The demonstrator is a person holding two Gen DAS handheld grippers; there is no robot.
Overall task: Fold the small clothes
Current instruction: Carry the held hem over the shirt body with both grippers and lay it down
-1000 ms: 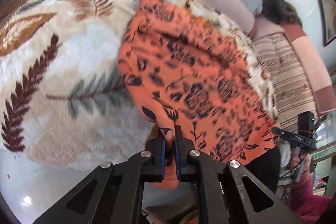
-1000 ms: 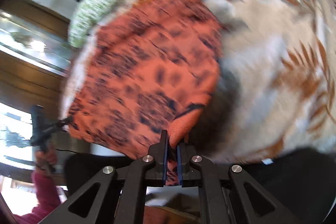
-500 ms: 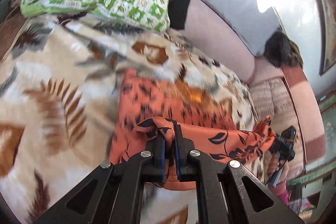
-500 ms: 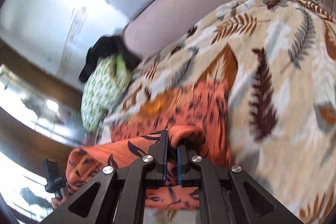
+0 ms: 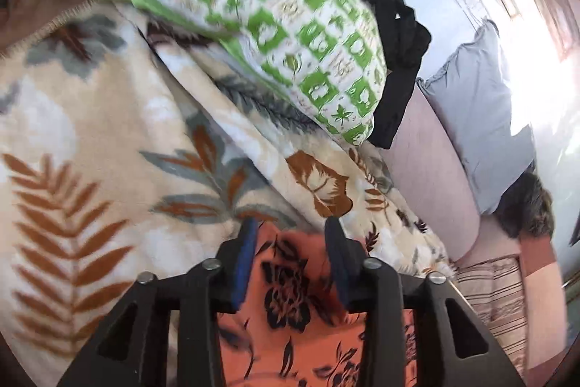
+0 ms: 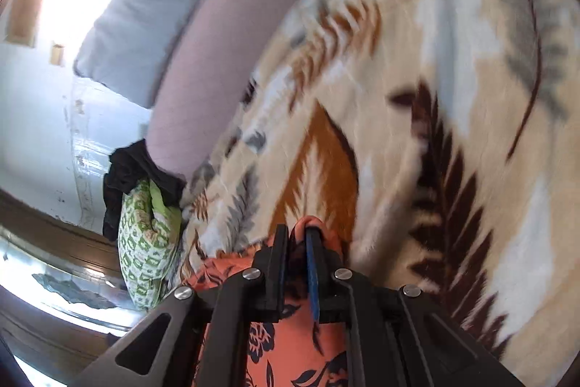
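An orange garment with a dark floral print (image 5: 290,307) lies on a leaf-patterned blanket (image 5: 90,140). My left gripper (image 5: 290,234) is open, its blue-padded fingers standing either side of the garment's far edge. In the right wrist view the same garment (image 6: 282,343) lies under my right gripper (image 6: 298,238), whose jaws stand a little apart with a fold of the orange cloth between them. Most of the garment is hidden below both grippers.
A green-and-white patterned pillow (image 5: 253,13) with a black cloth (image 5: 384,24) behind it lies at the blanket's far end; both also show in the right wrist view (image 6: 145,242). A pink bolster (image 6: 224,49) and a grey pillow (image 5: 482,118) line the wall.
Both grippers carried the garment's near edge forward over itself and down onto the blanket. The left gripper has opened and let go of the cloth. The right gripper's jaws have parted slightly.
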